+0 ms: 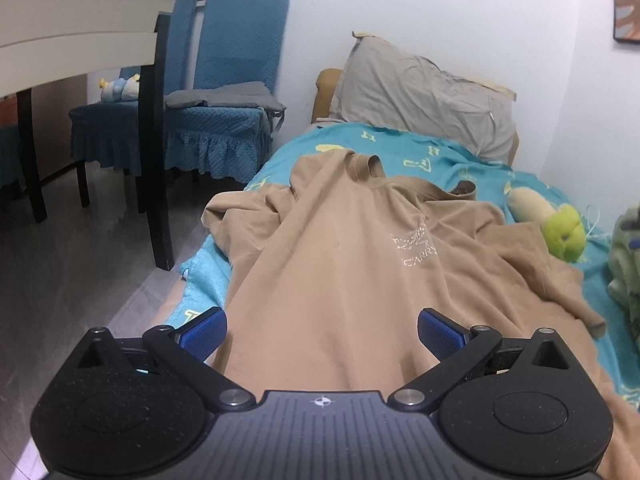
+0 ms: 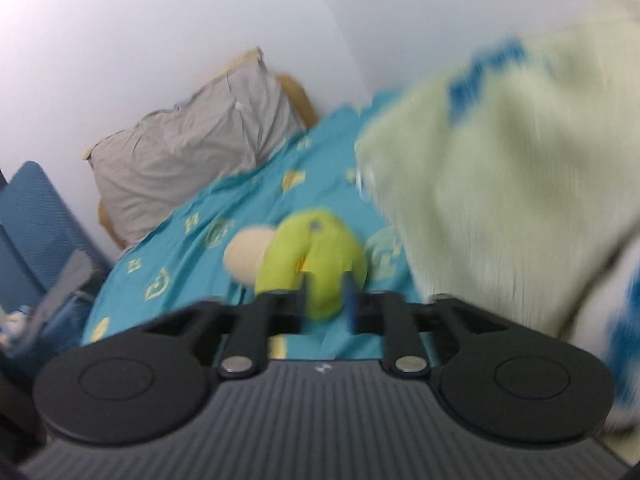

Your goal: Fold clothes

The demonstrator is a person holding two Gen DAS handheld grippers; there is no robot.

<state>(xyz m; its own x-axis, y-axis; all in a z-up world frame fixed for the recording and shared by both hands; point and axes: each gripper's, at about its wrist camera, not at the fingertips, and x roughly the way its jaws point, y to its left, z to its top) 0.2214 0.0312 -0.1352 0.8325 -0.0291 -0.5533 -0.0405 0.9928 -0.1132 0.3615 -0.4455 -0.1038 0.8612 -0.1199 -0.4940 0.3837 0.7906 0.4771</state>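
Left claw [image 1: 322,332] gapes wide over the tan shirt [image 1: 340,264], gripping nothing; right claw [image 2: 326,300] stands half open, empty.

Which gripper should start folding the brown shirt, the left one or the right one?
Probably the left gripper. It is open right over the brown shirt, near its bottom edge. The right gripper faces the green plush toy, with no shirt showing in its blurred view.

Teal-sheeted bed [image 1: 460,156] bears tan shirt [image 1: 340,260], pillow [image 1: 420,92], plush toy [image 1: 552,224].
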